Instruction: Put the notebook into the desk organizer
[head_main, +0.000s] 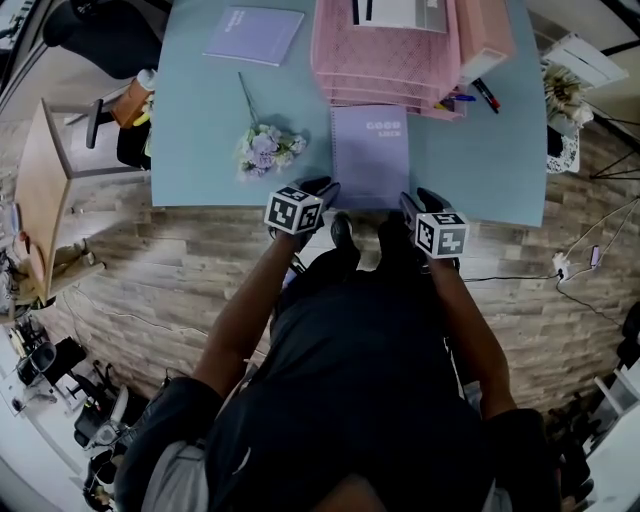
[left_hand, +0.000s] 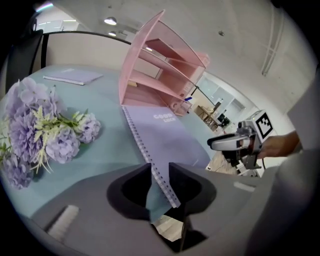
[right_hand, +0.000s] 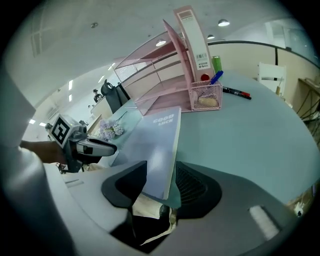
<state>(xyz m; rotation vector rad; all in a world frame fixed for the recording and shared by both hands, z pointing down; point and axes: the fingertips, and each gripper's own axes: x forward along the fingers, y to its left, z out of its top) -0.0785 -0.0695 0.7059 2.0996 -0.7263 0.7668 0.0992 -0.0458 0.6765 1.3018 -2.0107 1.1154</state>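
A purple spiral notebook (head_main: 370, 150) lies on the teal table, its far edge against the pink tiered desk organizer (head_main: 385, 60). My left gripper (head_main: 328, 188) is at the notebook's near left corner. In the left gripper view the left gripper (left_hand: 160, 170) is shut on the spiral edge of the notebook (left_hand: 165, 132), with the organizer (left_hand: 160, 70) beyond. My right gripper (head_main: 408, 200) is at the near right corner. In the right gripper view the right gripper (right_hand: 161, 172) stands open, with the corner of the notebook (right_hand: 157, 140) between its jaws.
A bunch of lilac artificial flowers (head_main: 268, 148) lies left of the notebook. A second purple notebook (head_main: 254, 35) sits at the far left. A pink mesh pen cup (right_hand: 205, 97) and a marker (head_main: 485, 95) are right of the organizer. The table's front edge (head_main: 230, 205) runs under both grippers.
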